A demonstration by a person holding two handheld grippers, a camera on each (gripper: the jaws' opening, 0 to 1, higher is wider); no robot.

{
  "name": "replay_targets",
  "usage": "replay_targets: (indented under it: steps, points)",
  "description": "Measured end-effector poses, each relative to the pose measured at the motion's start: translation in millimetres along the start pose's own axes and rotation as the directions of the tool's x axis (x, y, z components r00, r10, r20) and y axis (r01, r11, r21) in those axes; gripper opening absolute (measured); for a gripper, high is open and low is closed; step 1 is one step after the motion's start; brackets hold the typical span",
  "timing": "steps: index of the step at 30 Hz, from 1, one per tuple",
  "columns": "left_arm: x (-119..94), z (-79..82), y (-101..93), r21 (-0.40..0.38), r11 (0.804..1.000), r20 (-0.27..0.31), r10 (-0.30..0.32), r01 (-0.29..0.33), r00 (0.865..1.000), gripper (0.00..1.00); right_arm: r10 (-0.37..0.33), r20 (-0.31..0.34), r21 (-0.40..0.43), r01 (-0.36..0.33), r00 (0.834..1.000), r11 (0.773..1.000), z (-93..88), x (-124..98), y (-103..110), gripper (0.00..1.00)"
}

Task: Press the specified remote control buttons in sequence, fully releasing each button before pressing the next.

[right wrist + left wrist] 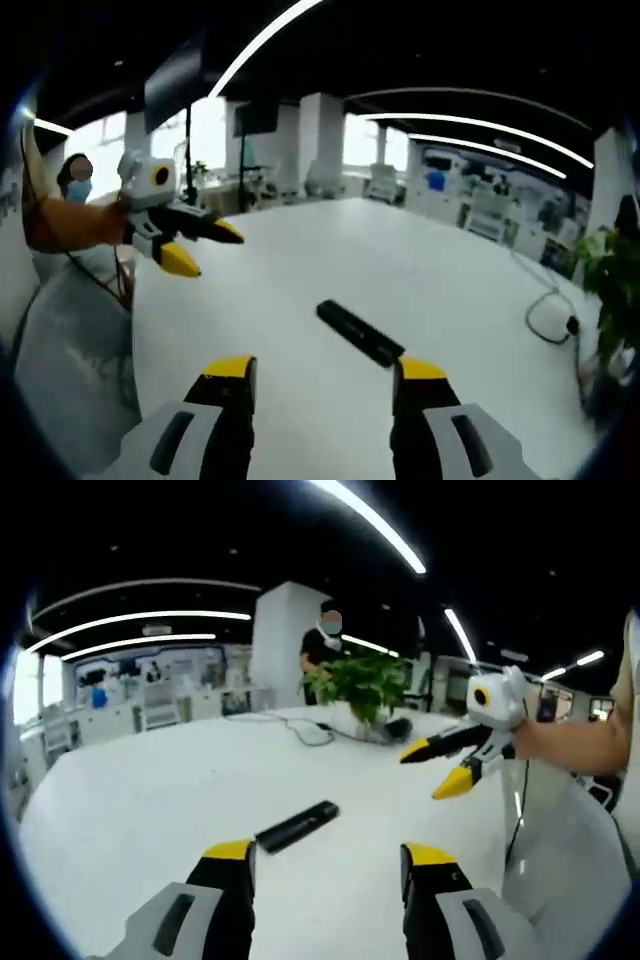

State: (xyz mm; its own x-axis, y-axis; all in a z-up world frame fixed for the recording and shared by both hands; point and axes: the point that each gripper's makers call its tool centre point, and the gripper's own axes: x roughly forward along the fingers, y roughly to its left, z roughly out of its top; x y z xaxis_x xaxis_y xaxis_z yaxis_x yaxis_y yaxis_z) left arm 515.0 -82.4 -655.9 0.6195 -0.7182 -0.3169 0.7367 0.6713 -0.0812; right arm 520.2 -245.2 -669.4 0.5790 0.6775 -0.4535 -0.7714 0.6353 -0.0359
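A black remote control (297, 826) lies flat on the white table (150, 800), just beyond my left gripper (328, 852), whose yellow-tipped jaws stand open with nothing between them. The right gripper (434, 770) enters from the right, held in a hand above the table, jaws apart. In the right gripper view the same remote (359, 332) lies ahead of my right gripper (322, 369), which is open and empty. The left gripper (208, 248) hangs at the upper left, open, held by a person's hand.
A potted green plant (365, 685) stands at the table's far side, with a black cable (305, 730) beside it. The cable (550, 315) and plant (610, 275) sit at the right edge. A person (322, 650) stands behind the plant.
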Motion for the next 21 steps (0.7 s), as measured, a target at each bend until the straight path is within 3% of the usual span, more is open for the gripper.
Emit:
replay_targets:
  steps: [6,16,21]
  points:
    - [-10.9,-5.1,-10.7,-0.029,1.000,0.012,-0.005,0.005,1.000,0.61,-0.015,0.024,0.020,0.014,1.000,1.000,-3.3,-9.9,11.8,0.59]
    - [-30.9,-19.9,-31.1,-0.009,1.000,-0.009,-0.010,0.010,1.000,0.64,-0.042,0.048,0.038,0.040,0.998,0.998,-13.4,-37.2,28.8,0.66]
    - [-40.6,-23.6,-34.1,-0.027,1.000,-0.003,0.001,-0.002,1.000,0.66,-0.054,0.029,0.020,0.053,0.998,0.998,-24.3,-47.4,34.5,0.68]
